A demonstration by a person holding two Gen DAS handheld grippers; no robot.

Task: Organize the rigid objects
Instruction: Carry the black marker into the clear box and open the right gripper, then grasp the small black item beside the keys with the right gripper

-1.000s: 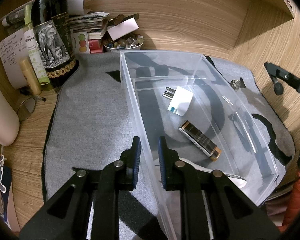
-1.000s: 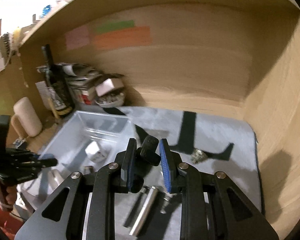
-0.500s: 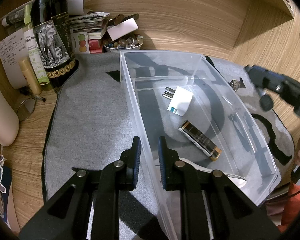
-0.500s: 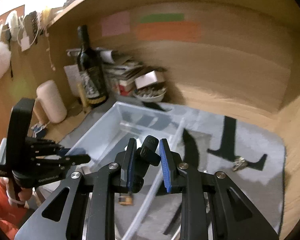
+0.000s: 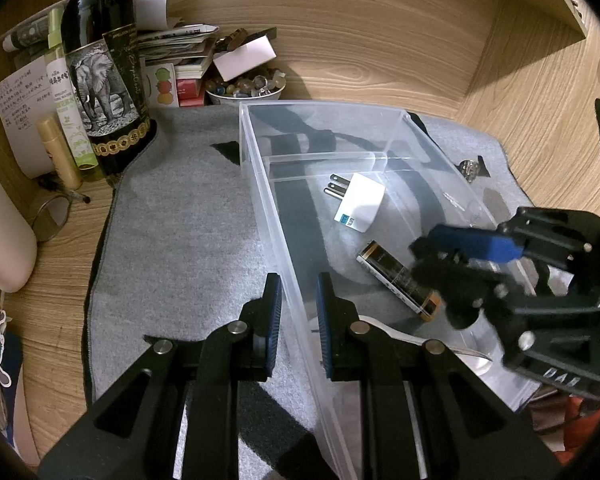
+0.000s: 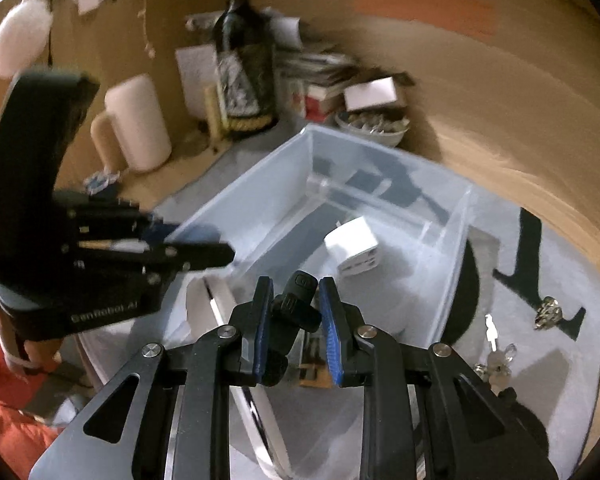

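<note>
A clear plastic bin (image 5: 260, 184) stands on a grey mat. It holds a white plug adapter (image 5: 358, 202), a dark rectangular bar with gold ends (image 5: 396, 276) and a white curved item (image 5: 396, 336). My left gripper (image 5: 296, 304) is shut on the bin's left wall. My right gripper (image 6: 294, 306) is shut on a small black car key fob (image 6: 296, 306) and holds it above the bin (image 6: 456, 248), near the adapter (image 6: 352, 250). The right gripper also shows in the left wrist view (image 5: 432, 256), over the bin's right side.
A wine bottle with an elephant label (image 5: 104, 80), papers, a bowl of beads (image 5: 244, 88) and a cream mug (image 6: 136, 124) stand along the back and left. Keys (image 6: 496, 360) and a small metal piece (image 6: 548, 312) lie on the mat right of the bin.
My right gripper has carried the black fob leftward from the mat to above the bin's inside. The left gripper has stayed on the bin wall.
</note>
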